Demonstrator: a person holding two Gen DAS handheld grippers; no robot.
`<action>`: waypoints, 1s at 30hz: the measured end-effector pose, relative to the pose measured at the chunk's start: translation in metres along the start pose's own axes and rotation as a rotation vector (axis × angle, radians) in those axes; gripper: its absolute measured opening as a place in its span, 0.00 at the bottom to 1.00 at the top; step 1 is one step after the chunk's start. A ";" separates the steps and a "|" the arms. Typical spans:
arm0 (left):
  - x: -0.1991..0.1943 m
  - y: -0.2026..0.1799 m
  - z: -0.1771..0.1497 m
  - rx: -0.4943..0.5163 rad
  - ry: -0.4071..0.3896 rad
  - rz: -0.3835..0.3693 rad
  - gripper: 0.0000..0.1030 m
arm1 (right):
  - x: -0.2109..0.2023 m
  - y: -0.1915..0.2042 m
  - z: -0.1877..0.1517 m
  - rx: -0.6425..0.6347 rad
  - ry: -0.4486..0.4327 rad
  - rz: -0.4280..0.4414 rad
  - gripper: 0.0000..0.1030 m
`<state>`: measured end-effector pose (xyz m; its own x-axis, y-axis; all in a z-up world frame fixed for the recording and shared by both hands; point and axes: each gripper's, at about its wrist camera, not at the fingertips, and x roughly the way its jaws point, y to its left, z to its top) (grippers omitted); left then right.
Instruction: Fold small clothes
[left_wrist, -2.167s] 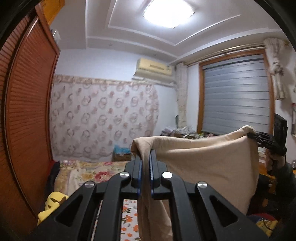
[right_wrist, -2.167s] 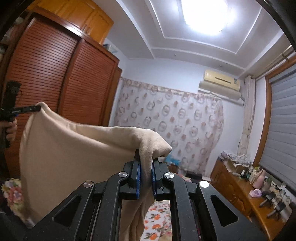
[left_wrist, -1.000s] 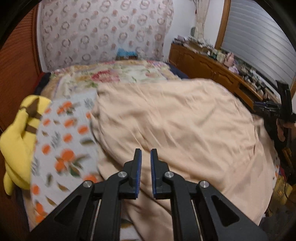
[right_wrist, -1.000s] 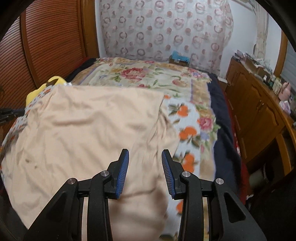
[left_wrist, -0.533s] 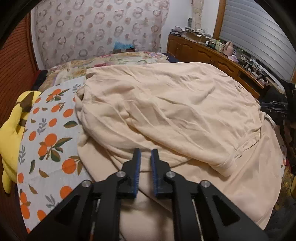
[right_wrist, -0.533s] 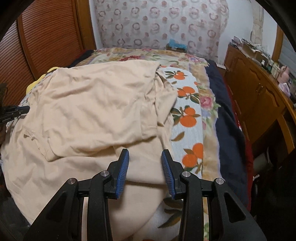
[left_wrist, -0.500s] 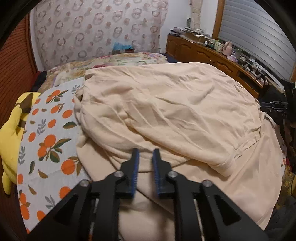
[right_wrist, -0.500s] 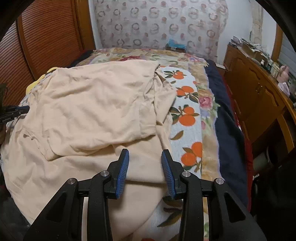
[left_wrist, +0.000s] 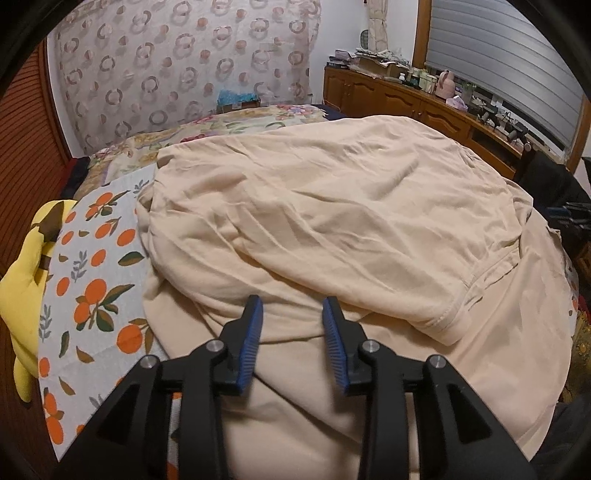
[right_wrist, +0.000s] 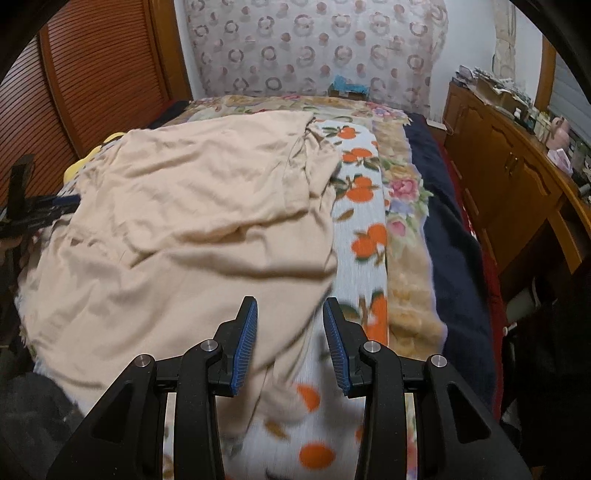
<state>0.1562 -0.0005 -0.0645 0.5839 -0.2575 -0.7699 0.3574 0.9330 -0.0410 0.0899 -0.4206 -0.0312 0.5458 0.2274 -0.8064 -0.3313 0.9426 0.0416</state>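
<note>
A beige garment (left_wrist: 332, 221) lies on the bed, its far part folded over the near part, with a hemmed corner (left_wrist: 448, 328) on the right. It also shows in the right wrist view (right_wrist: 192, 221). My left gripper (left_wrist: 291, 325) is open and empty just above the garment's near part. My right gripper (right_wrist: 290, 325) is open and empty over the garment's near right edge. The left gripper also shows at the left edge of the right wrist view (right_wrist: 48, 210), and the right gripper at the right edge of the left wrist view (left_wrist: 569, 216).
The bed has an orange-print sheet (left_wrist: 92, 288) and a floral blanket (right_wrist: 406, 206). A yellow plush toy (left_wrist: 26, 280) lies at the bed's left. A wooden dresser (right_wrist: 517, 173) with clutter stands on the right, a slatted wardrobe (right_wrist: 92, 74) on the left.
Both grippers carried the garment down and laid it folded on the bed. The right gripper opened a second ago; the left gripper has just opened.
</note>
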 end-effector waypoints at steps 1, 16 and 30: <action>0.000 0.000 0.000 0.002 0.000 0.001 0.34 | -0.002 0.002 -0.004 -0.003 0.006 0.002 0.35; 0.001 -0.001 -0.002 0.007 0.001 -0.005 0.38 | -0.011 0.001 -0.037 0.003 0.034 0.070 0.03; 0.001 -0.003 -0.002 0.010 0.002 -0.002 0.40 | -0.055 -0.014 -0.059 0.027 0.009 -0.025 0.02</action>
<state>0.1544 -0.0033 -0.0660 0.5818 -0.2591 -0.7710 0.3662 0.9298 -0.0361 0.0194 -0.4605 -0.0218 0.5467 0.2012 -0.8128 -0.2967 0.9543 0.0366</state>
